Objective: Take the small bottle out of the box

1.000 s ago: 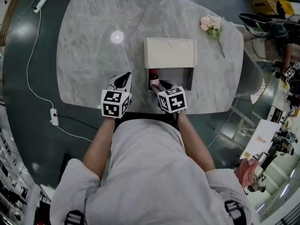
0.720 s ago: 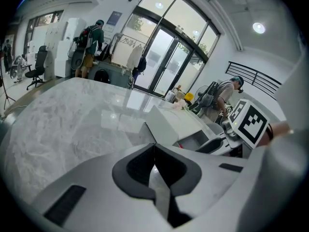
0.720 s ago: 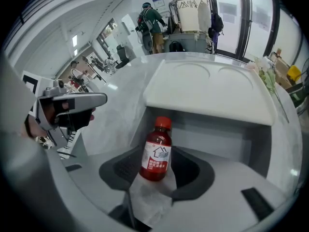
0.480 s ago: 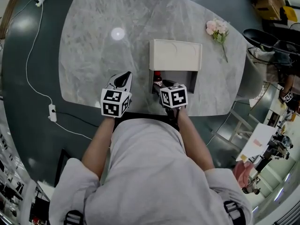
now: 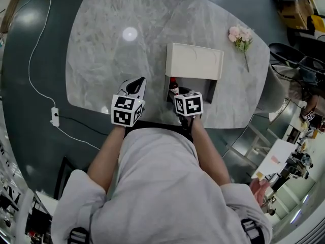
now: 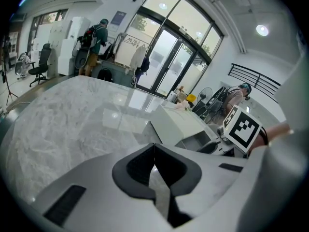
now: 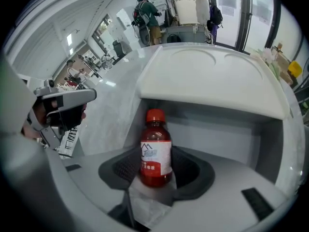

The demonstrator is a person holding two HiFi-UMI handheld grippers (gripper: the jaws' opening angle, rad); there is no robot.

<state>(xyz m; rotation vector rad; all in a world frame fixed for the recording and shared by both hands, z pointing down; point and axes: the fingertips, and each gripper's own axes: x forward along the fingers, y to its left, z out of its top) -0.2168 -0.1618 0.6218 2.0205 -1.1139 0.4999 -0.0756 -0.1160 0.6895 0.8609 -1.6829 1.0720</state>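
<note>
While the left gripper (image 6: 153,167) sits clenched on nothing at the lower middle of its view, the right gripper (image 7: 157,174) is opening its jaws around the small bottle (image 7: 155,146), which stands upright mid-frame inside the white box (image 7: 212,81).

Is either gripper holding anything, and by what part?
Nothing yet. The small bottle stands unclamped between the opening jaws of the right gripper; the left gripper is shut, empty.
</note>
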